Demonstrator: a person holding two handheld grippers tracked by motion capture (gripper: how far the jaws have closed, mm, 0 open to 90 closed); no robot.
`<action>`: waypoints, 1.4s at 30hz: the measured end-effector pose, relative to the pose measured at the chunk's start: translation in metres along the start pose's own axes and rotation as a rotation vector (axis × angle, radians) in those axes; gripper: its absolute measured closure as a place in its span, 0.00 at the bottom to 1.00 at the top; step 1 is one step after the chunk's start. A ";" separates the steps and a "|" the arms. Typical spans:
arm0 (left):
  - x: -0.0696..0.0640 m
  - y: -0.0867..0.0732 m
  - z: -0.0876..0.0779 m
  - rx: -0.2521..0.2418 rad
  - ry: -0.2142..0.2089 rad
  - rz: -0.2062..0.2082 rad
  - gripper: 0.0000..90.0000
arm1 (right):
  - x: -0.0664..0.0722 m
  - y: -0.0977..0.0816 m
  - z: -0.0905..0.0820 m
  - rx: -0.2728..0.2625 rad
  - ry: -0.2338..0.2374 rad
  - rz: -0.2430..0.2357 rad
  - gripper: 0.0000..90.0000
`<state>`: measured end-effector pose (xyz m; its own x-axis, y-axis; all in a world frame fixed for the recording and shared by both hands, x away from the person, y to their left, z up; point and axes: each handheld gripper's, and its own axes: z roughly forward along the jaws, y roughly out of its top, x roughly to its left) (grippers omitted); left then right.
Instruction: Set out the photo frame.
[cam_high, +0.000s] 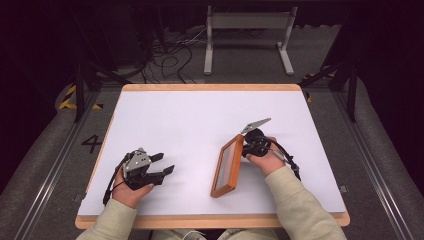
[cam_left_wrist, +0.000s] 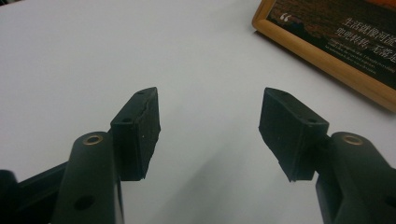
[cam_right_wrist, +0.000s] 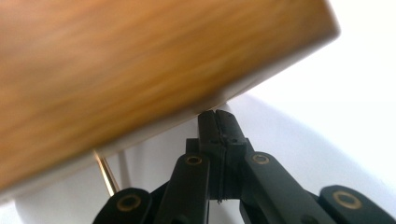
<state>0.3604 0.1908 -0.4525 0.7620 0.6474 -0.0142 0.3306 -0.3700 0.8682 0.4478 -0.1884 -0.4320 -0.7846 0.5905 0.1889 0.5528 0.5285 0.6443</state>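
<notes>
**Ana:** High view first: where does the picture frame (cam_high: 228, 166) sit?

**Ben:** Right of centre on the white table (cam_high: 175, 120), tipped up on its long left edge, its right edge lifted. The right gripper (cam_high: 248, 146) is tucked against that raised side, behind the frame.

**Ana:** Is that gripper gripping it?

**Ben:** Judging by the right gripper view, the jaws are pressed together, tips meeting the frame's (cam_right_wrist: 154, 60) wooden back at its lower edge. Whether a stand or flap is pinched between them I cannot tell; something thin and brass-coloured shows nearby, but it is blurred. I'd say the closed tips are propping or prying the frame rather than clasping it.

**Ana:** And the left gripper (cam_high: 160, 164)?

**Ben:** Resting near the table's front left, well apart from the frame, jaws spread wide with nothing between them. Its own view shows the printed front of the frame (cam_left_wrist: 336, 42) off to the upper right.

**Ana:** So which step is this?

**Ben:** Raising the frame to stand, I'd judge, about midway. Next calls for steadying: the left gripper could come across to catch the front edge so the frame doesn't slide or flop while the right works at the back.
</notes>
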 end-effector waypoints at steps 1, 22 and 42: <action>0.000 0.000 0.000 0.001 0.000 0.001 0.43 | 0.001 0.002 0.002 -0.001 0.007 -0.003 1.00; 0.001 0.002 0.000 0.016 -0.011 -0.015 0.45 | 0.010 0.015 -0.018 0.021 -0.112 -0.012 0.90; 0.000 0.002 0.002 0.041 -0.020 -0.033 0.45 | 0.049 0.037 -0.083 -0.013 -0.100 0.023 0.52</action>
<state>0.3619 0.1888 -0.4511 0.7612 0.6463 -0.0534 0.3785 -0.3759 0.8458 0.4061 -0.1904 -0.3378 -0.7393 0.6608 0.1295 0.5663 0.5061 0.6505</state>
